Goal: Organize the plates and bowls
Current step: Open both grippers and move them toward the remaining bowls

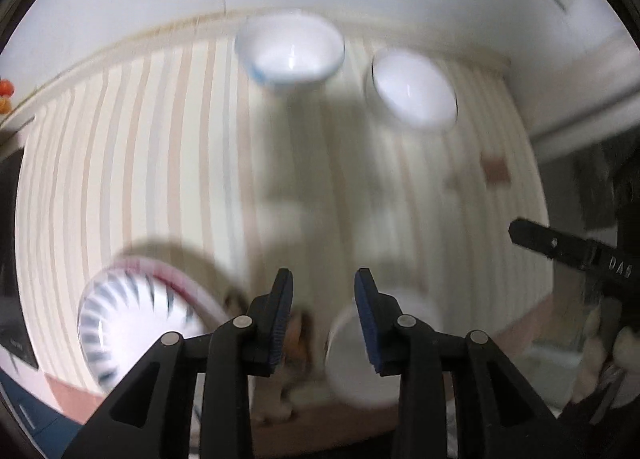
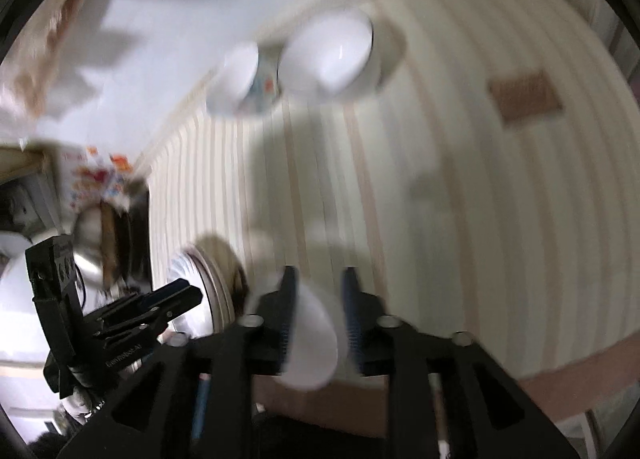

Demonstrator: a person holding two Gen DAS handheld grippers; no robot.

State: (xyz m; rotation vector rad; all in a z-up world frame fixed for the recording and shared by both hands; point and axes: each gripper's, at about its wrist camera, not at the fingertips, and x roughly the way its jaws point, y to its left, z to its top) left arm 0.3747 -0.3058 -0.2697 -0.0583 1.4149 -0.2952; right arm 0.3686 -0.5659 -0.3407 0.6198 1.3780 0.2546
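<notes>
left gripper (image 1: 323, 299) pointing steeply down, empty, striped tablecloth (image 1: 160, 163) below

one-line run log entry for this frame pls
left gripper: jaws open, empty | right gripper: jaws open around white bowl rim | far bowls: two on striped cloth

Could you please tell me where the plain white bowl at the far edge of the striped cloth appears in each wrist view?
Left wrist view: the plain white bowl sits upper right of centre, right of the blue-rimmed bowl.
Right wrist view: it sits top centre, right of the patterned bowl.
Shared landmark: the brown patch on the striped cloth, right of the bowl in both.
</notes>
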